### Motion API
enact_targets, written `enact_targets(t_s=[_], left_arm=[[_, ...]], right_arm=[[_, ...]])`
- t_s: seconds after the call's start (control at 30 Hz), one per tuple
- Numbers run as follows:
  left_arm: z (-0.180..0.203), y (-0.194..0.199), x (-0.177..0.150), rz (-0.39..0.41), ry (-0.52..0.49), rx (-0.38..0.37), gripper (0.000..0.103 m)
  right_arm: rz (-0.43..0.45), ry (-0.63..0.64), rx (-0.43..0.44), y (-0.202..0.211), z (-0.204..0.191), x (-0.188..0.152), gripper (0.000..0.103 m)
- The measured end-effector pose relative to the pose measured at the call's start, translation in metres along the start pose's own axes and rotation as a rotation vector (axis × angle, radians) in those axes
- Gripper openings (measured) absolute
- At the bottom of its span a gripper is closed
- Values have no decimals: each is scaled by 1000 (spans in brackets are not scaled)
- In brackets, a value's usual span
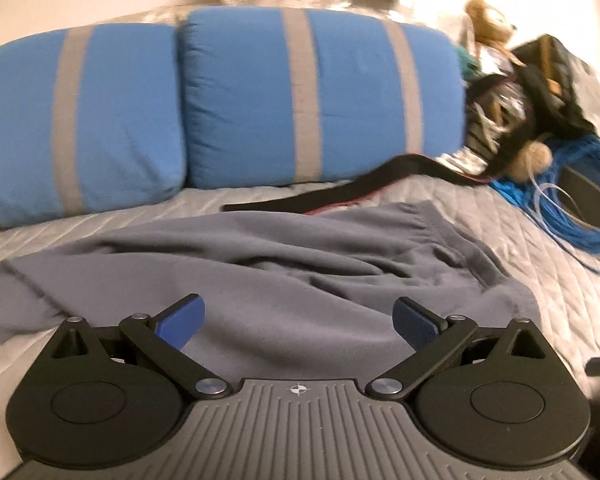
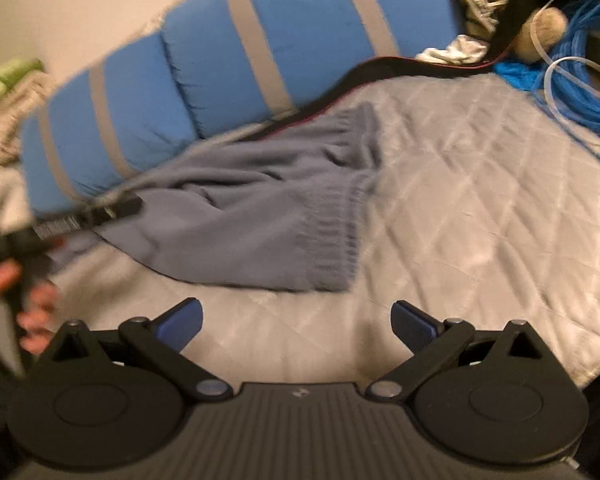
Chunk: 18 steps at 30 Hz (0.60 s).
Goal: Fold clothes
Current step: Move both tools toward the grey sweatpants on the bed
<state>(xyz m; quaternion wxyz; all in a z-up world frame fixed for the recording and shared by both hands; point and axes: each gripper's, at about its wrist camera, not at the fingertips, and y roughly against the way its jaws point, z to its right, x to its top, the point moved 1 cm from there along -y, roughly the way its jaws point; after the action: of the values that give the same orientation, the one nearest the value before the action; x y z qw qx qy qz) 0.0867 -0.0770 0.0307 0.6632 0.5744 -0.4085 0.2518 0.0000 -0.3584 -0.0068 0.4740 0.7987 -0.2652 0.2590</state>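
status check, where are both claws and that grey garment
Left claw open, over grey garment. Right claw open, over bare quilt, short of the ribbed hem. Garment rumpled, unfolded. Black strap at its far edge.

- Left gripper [image 1: 298,322]: grey ribbed body with a small white crosshair mark at the front edge; two black round discs on the sides.
- Black link arms run out to the fingers, pinned with silver round-headed screws; black triangular brackets outboard.
- Finger pads [image 1: 416,324] blue, fine-textured face.
- Right gripper [image 2: 296,324]: same build, ribbed body looks darker, mark blurred.
- Hand [image 2: 32,312] at the left edge of the right wrist view, blurred; no sleeve to tell.
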Motion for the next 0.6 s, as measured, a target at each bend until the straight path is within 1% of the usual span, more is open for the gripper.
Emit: enact_targets(t_s=[0.07, 0.13, 0.2, 0.3, 0.4, 0.47, 0.6], left_arm=[[0, -4, -3, 2, -7, -33, 102], [-4, -4, -5, -24, 42, -61, 102], [-11, -1, -6, -38, 102, -118, 102], [-15, 4, -6, -31, 144, -166, 102], [-10, 9, -4, -17, 136, -190, 102], [-7, 10, -4, -20, 127, -199, 102], [-4, 12, -4, -32, 133, -229, 102]], right_arm=[[-1, -23, 19, -3, 3, 4, 103], [-30, -62, 57, -10, 5, 11, 103], [-46, -92, 96, -16, 8, 18, 103], [-42, -66, 73, -21, 9, 30, 103], [-42, -26, 50, -28, 13, 46, 103], [-65, -1, 43, -35, 17, 57, 103], [-129, 31, 64, -54, 25, 79, 103]])
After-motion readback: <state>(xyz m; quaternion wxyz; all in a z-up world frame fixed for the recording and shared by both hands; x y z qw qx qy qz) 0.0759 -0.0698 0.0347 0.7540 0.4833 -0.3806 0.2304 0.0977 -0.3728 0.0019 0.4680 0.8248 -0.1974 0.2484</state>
